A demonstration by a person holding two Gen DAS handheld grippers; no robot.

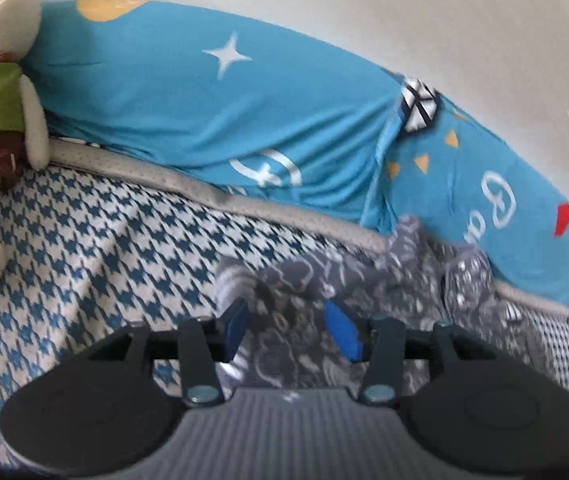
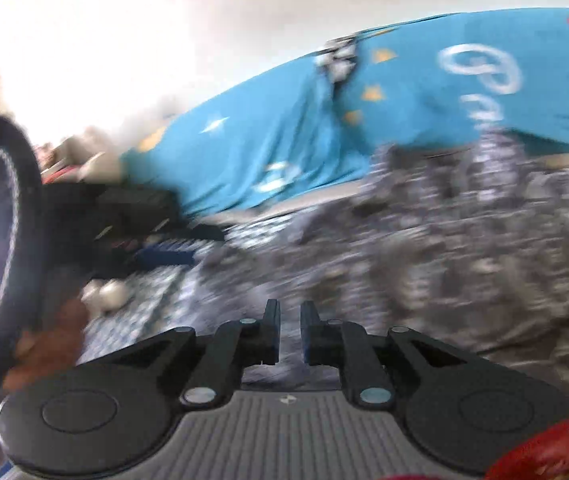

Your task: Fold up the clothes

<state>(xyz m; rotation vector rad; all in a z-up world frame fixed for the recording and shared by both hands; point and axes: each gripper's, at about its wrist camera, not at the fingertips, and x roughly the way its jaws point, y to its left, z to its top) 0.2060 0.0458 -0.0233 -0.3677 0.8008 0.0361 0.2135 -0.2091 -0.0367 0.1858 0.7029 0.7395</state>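
A grey garment with a white pattern (image 1: 364,284) lies bunched on the blue-and-white houndstooth bed cover (image 1: 84,240). My left gripper (image 1: 289,330) is open, its blue-padded fingers (image 1: 342,332) standing on either side of a raised fold of that garment. In the blurred right wrist view the same grey garment (image 2: 464,240) spreads ahead and to the right. My right gripper (image 2: 290,332) has its jaws drawn almost together, a narrow slit between them, with the cloth at its tips. How much fabric it pinches is lost in the blur.
A plush rabbit (image 1: 0,120) leans at the far left against a bright blue star-printed cover (image 1: 204,100) along the white wall. A black strap loop (image 2: 24,220), a hand (image 2: 44,340), dark items (image 2: 124,216) and a red object (image 2: 544,452) edge the right view.
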